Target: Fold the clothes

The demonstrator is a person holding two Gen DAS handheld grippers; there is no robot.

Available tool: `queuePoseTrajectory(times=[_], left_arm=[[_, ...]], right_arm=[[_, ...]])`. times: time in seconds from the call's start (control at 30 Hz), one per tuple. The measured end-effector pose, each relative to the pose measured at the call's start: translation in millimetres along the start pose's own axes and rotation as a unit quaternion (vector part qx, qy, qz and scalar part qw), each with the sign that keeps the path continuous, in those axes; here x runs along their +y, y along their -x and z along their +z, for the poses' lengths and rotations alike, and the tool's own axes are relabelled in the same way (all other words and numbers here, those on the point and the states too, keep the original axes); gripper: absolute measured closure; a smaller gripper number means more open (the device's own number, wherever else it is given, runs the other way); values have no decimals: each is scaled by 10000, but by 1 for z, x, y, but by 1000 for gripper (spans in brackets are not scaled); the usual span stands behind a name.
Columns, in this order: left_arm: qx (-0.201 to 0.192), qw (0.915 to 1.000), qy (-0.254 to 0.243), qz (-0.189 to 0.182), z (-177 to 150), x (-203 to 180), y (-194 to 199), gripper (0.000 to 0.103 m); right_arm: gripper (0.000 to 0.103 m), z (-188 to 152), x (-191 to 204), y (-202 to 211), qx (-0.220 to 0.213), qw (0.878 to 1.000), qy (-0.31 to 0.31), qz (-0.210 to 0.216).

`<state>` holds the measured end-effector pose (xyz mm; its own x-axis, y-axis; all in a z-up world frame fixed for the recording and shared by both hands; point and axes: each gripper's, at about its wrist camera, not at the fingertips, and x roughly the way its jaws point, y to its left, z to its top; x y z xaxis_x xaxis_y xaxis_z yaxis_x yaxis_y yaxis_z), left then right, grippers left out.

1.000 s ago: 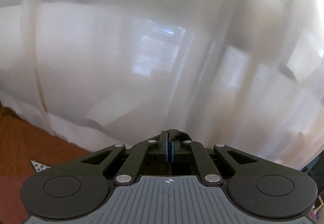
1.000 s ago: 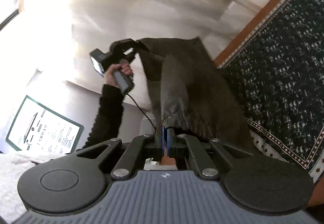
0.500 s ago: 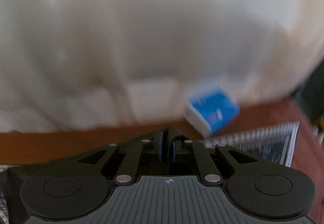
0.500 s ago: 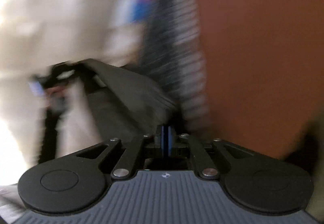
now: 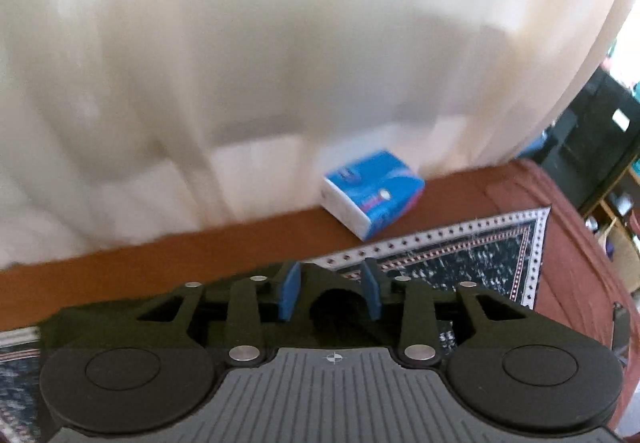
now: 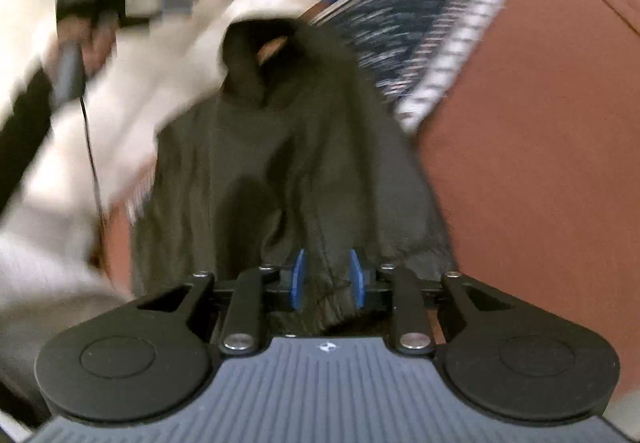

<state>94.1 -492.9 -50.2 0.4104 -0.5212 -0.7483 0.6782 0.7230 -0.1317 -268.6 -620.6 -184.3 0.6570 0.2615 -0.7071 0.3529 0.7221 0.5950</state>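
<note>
Item: dark garment (image 6: 288, 163), centre of the right view, heaped on the brown surface (image 6: 540, 163).
Right claw (image 6: 326, 277): just spreading, cloth between its pads, unpinched.
Left claw (image 5: 332, 289): just spreading, empty.
Step, I judge: laying out. Next I must flatten it.

Left claw (image 5: 331, 289) jaws just opening, empty; tissue pack (image 5: 373, 193) ahead.

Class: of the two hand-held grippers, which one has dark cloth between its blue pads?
The right hand-held gripper: a dark garment lies between its just-opening pads. The left hand-held gripper, also opening, is empty.
</note>
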Motion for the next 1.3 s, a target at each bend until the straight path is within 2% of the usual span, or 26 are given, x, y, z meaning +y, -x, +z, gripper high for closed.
queuePoseTrajectory(times=[0.03, 0.17, 0.27, 0.33, 0.4, 0.5, 0.57, 0.7, 0.73, 0.9, 0.97, 1.1, 1.13, 1.17, 1.2, 1.3], left_arm=[[-39, 10000, -38, 36, -8, 6, 16, 51], [226, 9977, -559, 311, -68, 19, 56, 48], [648, 9947, -720, 335, -122, 20, 59, 48], [801, 9940, -719, 213, -144, 14, 51, 48], [804, 9937, -783, 34, -150, 2, 46, 48], [634, 9903, -1114, -533, -138, -24, 41, 48], [764, 9859, -1294, -739, -131, -39, 26, 47], [1035, 9741, -1665, -1128, -119, -67, -5, 47], [1161, 9697, -1828, -1127, -119, -72, -15, 47], [1742, 9353, -2967, -826, -138, -98, -60, 45], [1988, 9246, -3150, -799, -145, -99, -76, 43], [2370, 9166, -3127, -771, -148, -99, -99, 44], [2446, 9153, -3106, -765, -149, -97, -102, 55], [2513, 9145, -3077, -767, -149, -95, -105, 74], [2541, 9153, -3021, -801, -149, -93, -104, 100], [2610, 9181, -2846, -900, -149, -88, -104, 103]], right_arm=[[74, 1, 6, -3, 166, 9995, 251, -23], [74, -12, 7, -8, 512, 9983, 289, -23], [74, -17, 11, -20, 619, 9975, 298, -149], [73, -20, 10, -28, 770, 9970, 5, -37], [73, -23, 11, -33, 844, 9963, -125, -93], [62, -28, 16, -33, 765, 9966, -92, -300], [61, -31, 17, -32, 656, 9971, -154, -350], [61, -42, 13, -31, 429, 9975, -425, -378], [61, -45, 11, -32, 390, 9972, -523, -379], [59, -53, 5, -31, 202, 9956, -869, -282], [58, -53, 2, -31, 139, 9950, -962, -248], [58, -52, -3, -29, 68, 9933, -1134, -194], [58, -52, -4, -29, 43, 9928, -1184, -169], [58, -52, -4, -29, 23, 9924, -1223, -143], [58, -52, -4, -28, 16, 9925, -1219, -111], [58, -54, -3, -27, 6, 9928, -1202, -14]])
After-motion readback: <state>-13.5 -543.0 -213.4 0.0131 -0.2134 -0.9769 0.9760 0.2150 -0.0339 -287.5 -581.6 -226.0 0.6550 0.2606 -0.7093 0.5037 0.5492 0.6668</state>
